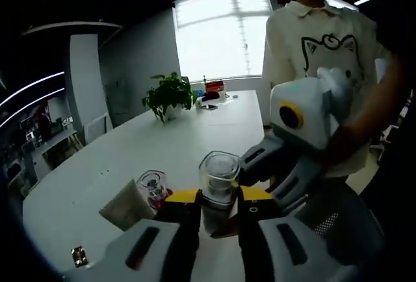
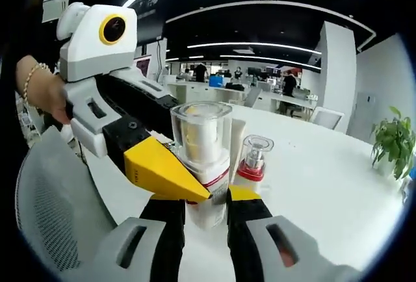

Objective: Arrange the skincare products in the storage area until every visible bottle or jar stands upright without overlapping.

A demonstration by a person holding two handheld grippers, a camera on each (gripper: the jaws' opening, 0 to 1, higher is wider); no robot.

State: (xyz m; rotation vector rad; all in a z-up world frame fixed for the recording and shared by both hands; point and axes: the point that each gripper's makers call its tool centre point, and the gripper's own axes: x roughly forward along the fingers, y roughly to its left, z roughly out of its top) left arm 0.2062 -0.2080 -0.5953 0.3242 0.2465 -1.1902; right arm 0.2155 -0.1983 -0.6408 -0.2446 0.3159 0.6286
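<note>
Fingers of left gripper [image 1: 218,212] and right gripper [image 2: 205,207] both clamping clear-capped bottle [image 2: 201,158], steadying it upright over table [image 2: 325,184] edge beside red-collared bottle [image 2: 252,158].

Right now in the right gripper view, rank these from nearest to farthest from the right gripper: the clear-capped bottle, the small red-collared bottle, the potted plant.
1. Clear-capped bottle: between the jaws of the right gripper, at centre.
2. Small red-collared bottle: just behind it, to its right on the white table.
3. Potted plant: far off at the view's right edge.
</note>
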